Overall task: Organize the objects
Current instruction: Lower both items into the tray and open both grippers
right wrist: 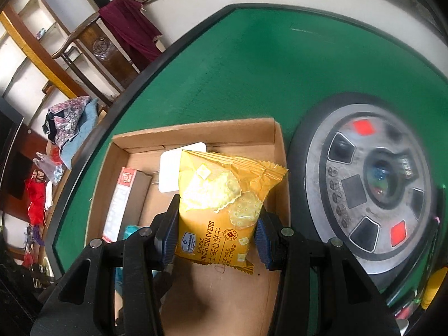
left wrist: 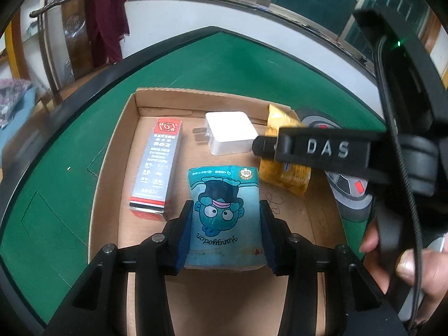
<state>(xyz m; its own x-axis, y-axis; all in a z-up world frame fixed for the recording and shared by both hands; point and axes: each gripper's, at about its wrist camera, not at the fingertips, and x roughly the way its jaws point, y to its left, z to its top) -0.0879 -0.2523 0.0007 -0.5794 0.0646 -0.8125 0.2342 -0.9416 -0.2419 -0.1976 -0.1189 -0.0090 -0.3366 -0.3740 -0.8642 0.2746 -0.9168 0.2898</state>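
Note:
A shallow cardboard tray (left wrist: 123,128) sits on the green table. In it lie a red and grey glue box (left wrist: 158,165), a white charger (left wrist: 229,135), a blue cartoon pouch (left wrist: 225,218) and a yellow cracker packet (left wrist: 282,168). My left gripper (left wrist: 226,233) is shut on the blue pouch, which rests on the tray floor. My right gripper (right wrist: 215,236) is shut on the yellow cracker packet (right wrist: 221,204) over the tray's right side (right wrist: 280,151). The right gripper's finger (left wrist: 316,148) crosses the left wrist view above the packet.
A round grey control panel (right wrist: 372,190) with red and black buttons sits in the table right of the tray. The table has a black raised rim (right wrist: 117,103). A wooden chair with a maroon cloth (left wrist: 107,22) stands beyond the table.

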